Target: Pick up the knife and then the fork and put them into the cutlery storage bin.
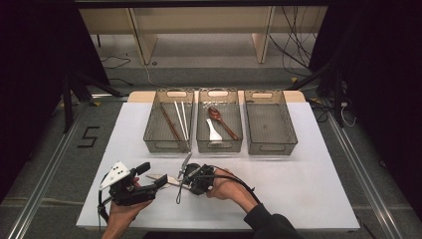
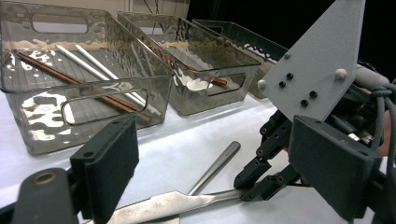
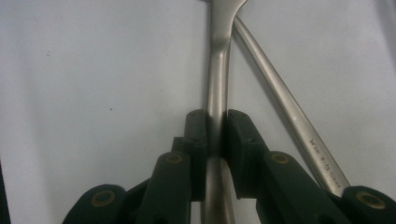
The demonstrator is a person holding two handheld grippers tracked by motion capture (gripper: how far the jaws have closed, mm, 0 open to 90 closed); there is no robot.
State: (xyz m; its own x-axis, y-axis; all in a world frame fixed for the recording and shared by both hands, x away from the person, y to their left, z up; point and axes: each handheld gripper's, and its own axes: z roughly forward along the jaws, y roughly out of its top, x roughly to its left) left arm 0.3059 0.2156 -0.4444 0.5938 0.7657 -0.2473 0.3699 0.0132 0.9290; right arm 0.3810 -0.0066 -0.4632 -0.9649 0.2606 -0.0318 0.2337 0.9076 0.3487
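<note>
- Lying on the white table (image 1: 298,189) near the person's edge, a steel knife (image 2: 163,205) is the thing in hand; its flat blade points toward the left gripper (image 1: 161,181) and its handle runs into the right gripper (image 3: 215,135).
- In the right gripper view the two black pads (image 3: 196,140) press on the knife handle from both sides, so this gripper is closed on the knife.
- A second steel utensil (image 3: 285,107) lies just beside the knife and crosses it at an angle; its handle passes outside the right pad and is not gripped. I cannot tell what kind of utensil it is.
- The left gripper has its jaws standing wide apart, with nothing between the pads; in its own view the knife blade lies low between them, and I cannot tell if it touches.
- Both grippers meet close together in front of the person, each one in a hand (image 1: 226,184).
- Farther back on the table stand three clear bins in a row.
- The left bin (image 1: 152,134) holds brown chopsticks (image 1: 170,124) and white chopsticks (image 1: 182,119).
- The middle bin (image 1: 236,142) holds a brown spoon (image 1: 221,122) and a white spoon (image 1: 213,132).
- The right bin (image 1: 271,124) is the last of the row.
</note>
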